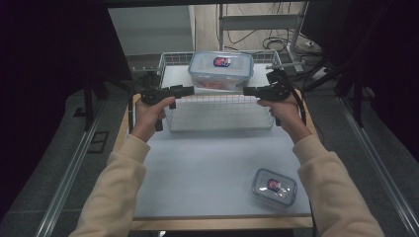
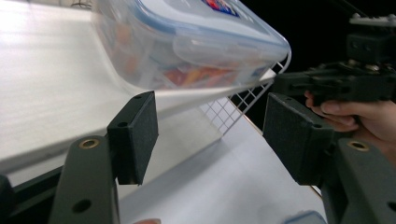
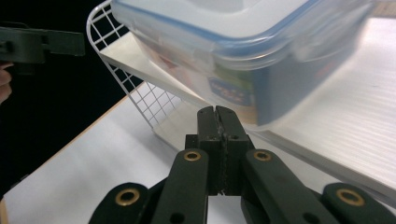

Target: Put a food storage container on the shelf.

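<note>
A large clear container (image 1: pixel 221 69) with a blue-rimmed lid and colourful contents rests on a white board (image 1: pixel 174 78) laid across the wire basket (image 1: pixel 217 98). My left gripper (image 1: pixel 190 90) hangs at the basket's left side, open, with nothing between its pads (image 2: pixel 140 135). In the left gripper view the container (image 2: pixel 187 42) sits just above and beyond the jaws. My right gripper (image 1: pixel 245 91) is at the basket's right side, shut on nothing. In the right gripper view its tip (image 3: pixel 217 116) points just under the container (image 3: pixel 243 46).
A small clear lidded container (image 1: pixel 274 186) lies near the front right corner of the white table (image 1: pixel 207 163). Dark curtains flank the table. Cables and a metal frame stand behind the basket.
</note>
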{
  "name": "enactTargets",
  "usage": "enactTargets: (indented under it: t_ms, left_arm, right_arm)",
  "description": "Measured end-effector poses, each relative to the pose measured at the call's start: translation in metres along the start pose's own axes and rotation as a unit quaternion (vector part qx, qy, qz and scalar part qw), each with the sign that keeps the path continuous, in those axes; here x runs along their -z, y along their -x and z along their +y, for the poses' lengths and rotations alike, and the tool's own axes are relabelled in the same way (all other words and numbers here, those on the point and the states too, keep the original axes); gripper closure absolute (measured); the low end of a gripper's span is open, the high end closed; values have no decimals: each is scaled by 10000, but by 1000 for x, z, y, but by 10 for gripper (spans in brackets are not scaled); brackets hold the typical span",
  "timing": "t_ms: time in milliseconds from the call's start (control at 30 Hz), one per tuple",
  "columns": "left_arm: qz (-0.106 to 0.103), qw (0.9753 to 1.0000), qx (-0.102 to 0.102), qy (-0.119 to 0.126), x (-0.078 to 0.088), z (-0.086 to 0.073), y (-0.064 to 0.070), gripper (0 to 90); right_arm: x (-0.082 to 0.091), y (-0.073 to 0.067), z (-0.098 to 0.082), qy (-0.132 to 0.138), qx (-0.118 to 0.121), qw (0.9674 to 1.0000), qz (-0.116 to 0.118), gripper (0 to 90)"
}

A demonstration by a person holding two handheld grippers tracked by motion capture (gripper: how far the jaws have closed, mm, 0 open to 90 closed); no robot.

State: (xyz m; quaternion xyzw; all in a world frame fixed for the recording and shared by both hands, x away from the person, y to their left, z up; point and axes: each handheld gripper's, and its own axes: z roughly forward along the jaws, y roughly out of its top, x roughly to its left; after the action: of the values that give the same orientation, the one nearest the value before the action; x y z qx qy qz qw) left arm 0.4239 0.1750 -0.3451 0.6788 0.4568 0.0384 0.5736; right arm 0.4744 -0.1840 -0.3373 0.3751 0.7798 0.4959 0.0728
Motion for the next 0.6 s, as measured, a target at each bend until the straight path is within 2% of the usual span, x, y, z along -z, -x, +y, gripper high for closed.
enactTargets:
  t_ms: [167, 300, 600]
  left_arm:
    - [-26, 9999, -40, -93, -1, -6, 0, 353]
    - [-71, 9999, 31, -147, -1, -9, -2, 346]
    - [-53, 9998, 33, -169, -2, -13, -3, 345]
  right_arm:
    - [-10, 0, 2, 8, 39, 9999, -154, 890]
    - [-10, 6, 5, 83, -32, 9997, -210, 890]
    - [-11, 16, 9, 153, -196, 9992, -328, 891]
